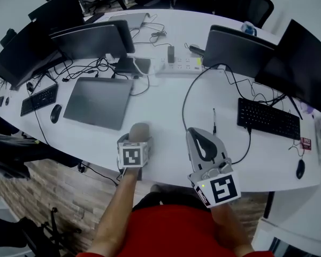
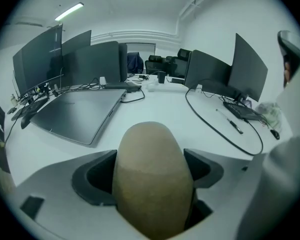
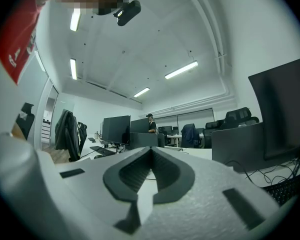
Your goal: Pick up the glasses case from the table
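Glasses case (image 1: 140,131): rounded oblong, matte tan fabric, lying on the smooth white table (image 1: 166,106) near its front edge, between the parted jaws of the left gripper (image 2: 151,166) (not clamped). Right gripper (image 3: 151,156): jaws closed, empty.

White curved desk (image 1: 166,106) above a brown floor (image 1: 53,197), black office chairs (image 1: 257,7) behind, strip lights (image 3: 181,70) on a white ceiling (image 3: 140,44)

Tan glasses case (image 2: 150,149) between dark grey pads (image 2: 92,176) of the pale grey left gripper (image 2: 151,174); white table (image 2: 160,109) beyond; black-and-white marker cube (image 1: 134,155).
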{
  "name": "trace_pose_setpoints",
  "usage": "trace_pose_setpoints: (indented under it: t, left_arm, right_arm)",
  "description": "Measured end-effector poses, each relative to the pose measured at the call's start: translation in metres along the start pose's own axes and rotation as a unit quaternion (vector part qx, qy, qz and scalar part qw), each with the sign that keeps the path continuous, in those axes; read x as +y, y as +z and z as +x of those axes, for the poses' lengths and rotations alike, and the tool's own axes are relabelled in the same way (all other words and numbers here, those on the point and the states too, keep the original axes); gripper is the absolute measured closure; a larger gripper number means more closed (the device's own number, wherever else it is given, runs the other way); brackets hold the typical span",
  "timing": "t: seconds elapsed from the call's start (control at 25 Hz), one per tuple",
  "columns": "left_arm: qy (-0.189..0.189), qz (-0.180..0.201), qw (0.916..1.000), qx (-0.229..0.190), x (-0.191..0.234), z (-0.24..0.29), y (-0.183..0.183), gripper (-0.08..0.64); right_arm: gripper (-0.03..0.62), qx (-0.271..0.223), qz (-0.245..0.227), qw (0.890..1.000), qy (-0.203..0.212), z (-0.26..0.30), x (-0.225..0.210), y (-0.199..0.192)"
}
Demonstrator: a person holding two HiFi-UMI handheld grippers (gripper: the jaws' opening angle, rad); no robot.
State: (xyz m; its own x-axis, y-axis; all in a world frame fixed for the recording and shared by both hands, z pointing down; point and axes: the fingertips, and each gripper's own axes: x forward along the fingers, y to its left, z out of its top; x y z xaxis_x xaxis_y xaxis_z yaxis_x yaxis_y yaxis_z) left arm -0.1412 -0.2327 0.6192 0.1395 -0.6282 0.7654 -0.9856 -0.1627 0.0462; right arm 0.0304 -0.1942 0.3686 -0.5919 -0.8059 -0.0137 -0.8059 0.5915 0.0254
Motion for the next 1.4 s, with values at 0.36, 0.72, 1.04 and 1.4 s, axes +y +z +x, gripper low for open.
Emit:
trace_pose_setpoints:
  t: [0.36,0.72,1.04,1.4]
  left_arm:
    - [-0.035,0.015,0.9959,-0.082,-0.011,-0.036,0.029,0.172]
    - [-0.071,0.023,0.9574,-0.279,-0.026,-0.149,0.113,0.172]
    - [-0.084,0.024,0.9215,-0.378,-0.033,-0.218,0.137,0.172]
    - [-0.105,0.026,0.9124,-0.395,-0.046,-0.235,0.146,0.172]
  right_arm:
    - [0.588,0.005,0.024,1.0,-0.014,-0.001,-0.01,-0.011]
    - [0.588,-0.011,0.035,0.999,-0.011,-0.005,-0.004,0.003]
    - [0.588,-0.036,0.024,0.999,-0.01,-0.016,0.008,0.031]
    - [0.588,-0.049,-0.008,0.998,-0.025,-0.021,0.014,0.046]
